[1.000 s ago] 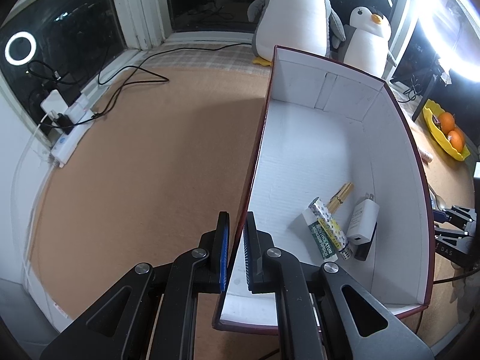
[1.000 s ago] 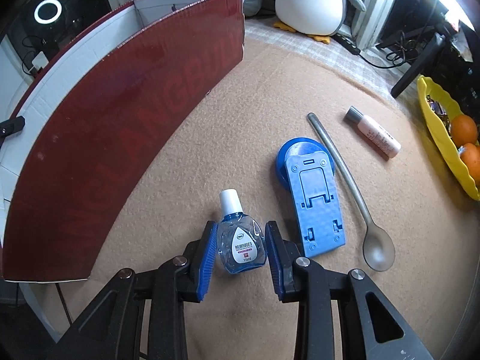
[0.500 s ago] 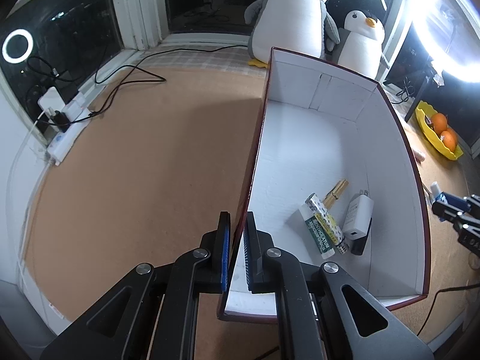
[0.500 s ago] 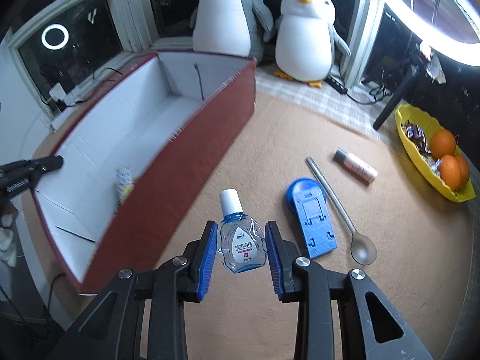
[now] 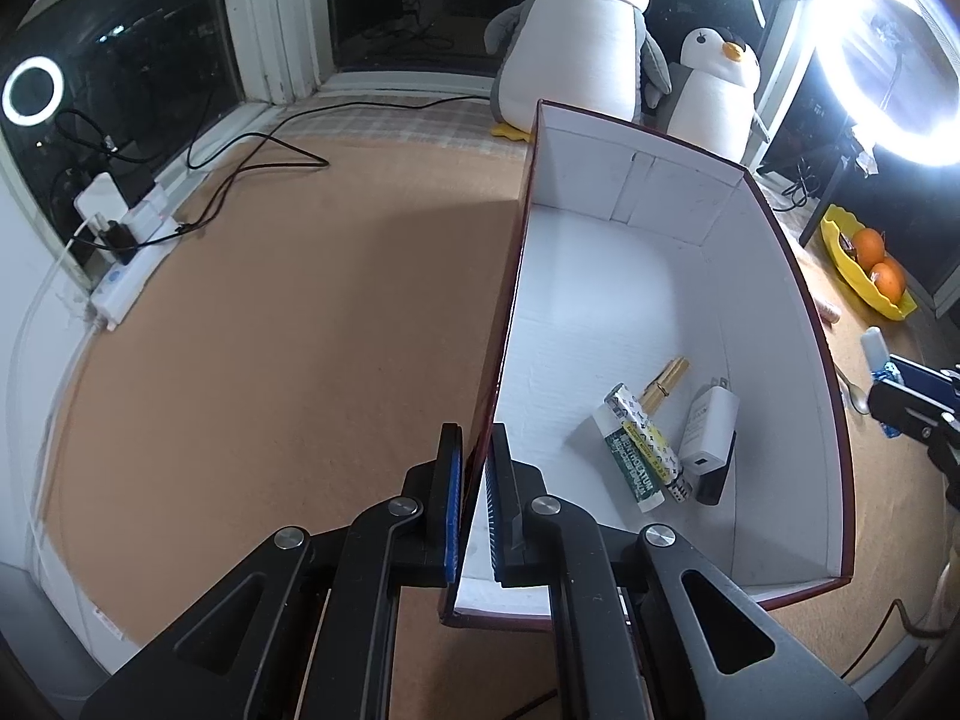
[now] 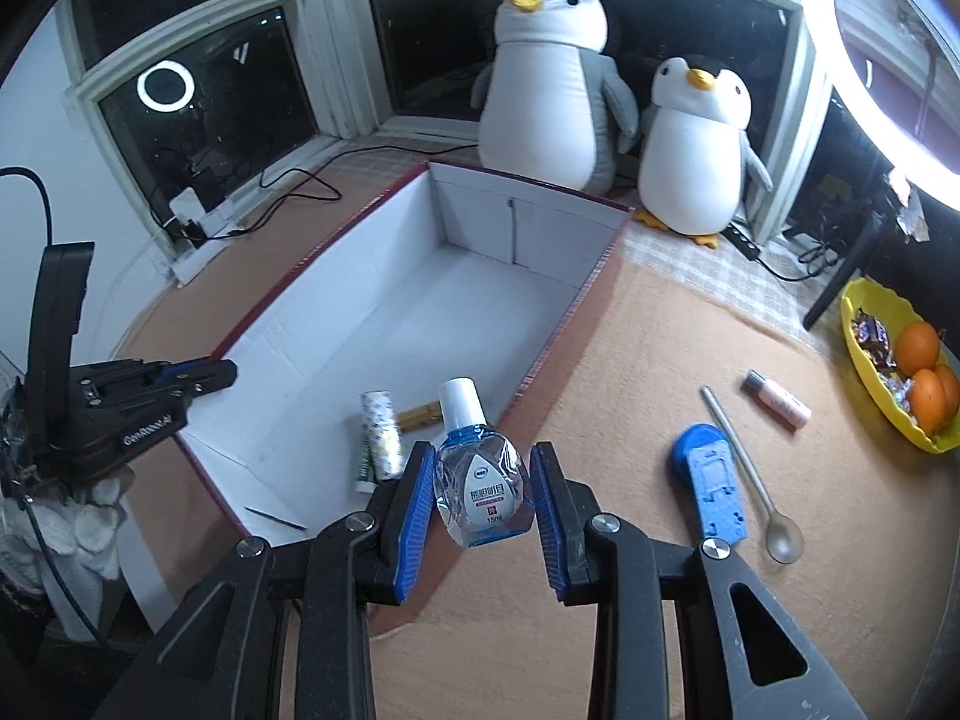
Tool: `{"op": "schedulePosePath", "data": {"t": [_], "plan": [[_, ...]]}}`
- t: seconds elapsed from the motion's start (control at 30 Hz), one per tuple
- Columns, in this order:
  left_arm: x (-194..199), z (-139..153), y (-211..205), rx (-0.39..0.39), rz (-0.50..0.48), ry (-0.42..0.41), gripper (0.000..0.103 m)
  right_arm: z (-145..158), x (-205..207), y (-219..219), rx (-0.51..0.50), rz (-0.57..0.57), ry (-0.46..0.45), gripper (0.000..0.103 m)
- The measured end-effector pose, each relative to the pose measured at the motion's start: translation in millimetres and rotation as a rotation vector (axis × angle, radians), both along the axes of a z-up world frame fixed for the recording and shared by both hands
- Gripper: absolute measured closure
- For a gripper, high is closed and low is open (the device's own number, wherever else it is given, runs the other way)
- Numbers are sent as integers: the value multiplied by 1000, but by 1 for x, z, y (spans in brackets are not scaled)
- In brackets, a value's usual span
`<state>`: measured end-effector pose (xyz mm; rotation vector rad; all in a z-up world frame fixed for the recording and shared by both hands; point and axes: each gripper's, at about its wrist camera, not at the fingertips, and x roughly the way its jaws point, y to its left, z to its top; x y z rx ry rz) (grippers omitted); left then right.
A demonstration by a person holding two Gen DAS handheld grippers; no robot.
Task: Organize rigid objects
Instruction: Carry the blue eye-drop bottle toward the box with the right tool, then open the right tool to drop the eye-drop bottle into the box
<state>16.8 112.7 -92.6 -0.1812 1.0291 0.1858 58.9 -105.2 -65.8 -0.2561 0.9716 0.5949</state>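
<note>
Dark night windows in white frames [image 6: 336, 90] are lining the back wall, one pane reflecting a ring of light [image 6: 165, 86]. A bright circular ring lamp [image 5: 888, 54] is glaring at upper right. A tan felt-covered table [image 5: 270, 330] is spreading below, a white power strip [image 5: 129, 276] lying along its left edge.

Both grippers are matte black, with angular arms cut by triangular openings and round silver screws at the joints. The right gripper [image 6: 482, 495] carries ribbed blue pads; the left gripper [image 5: 474, 501] shows "GenRobot.AI" lettering, a black cable and a fluffy white sleeve.
</note>
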Motion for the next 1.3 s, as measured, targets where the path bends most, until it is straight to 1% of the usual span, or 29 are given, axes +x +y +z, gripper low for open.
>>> {"op": "schedulePosePath", "data": {"t": [0.17, 0.33, 0.6, 0.83, 1.0, 1.17, 1.3], "plan": [[0, 0, 0, 2, 0, 0, 97, -3, -6, 25, 1, 38, -3, 74], [-1, 1, 0, -1, 3, -1, 97, -15, -8, 46, -20, 71, 13, 74], [-1, 1, 0, 0, 2, 1, 97, -30, -7, 60, -41, 94, 45, 74], [0, 0, 0, 4, 2, 9, 97, -35, -5, 59, -36, 88, 61, 73], [1, -1, -1, 10, 2, 16, 97, -31, -5, 55, -5, 79, 63, 73], [3, -2, -3, 20, -1, 27, 97, -24, -2, 40, 44, 47, 66, 73], [6, -3, -3, 26, -1, 36, 97, -16, 3, 17, 90, 1, 69, 72]]}}
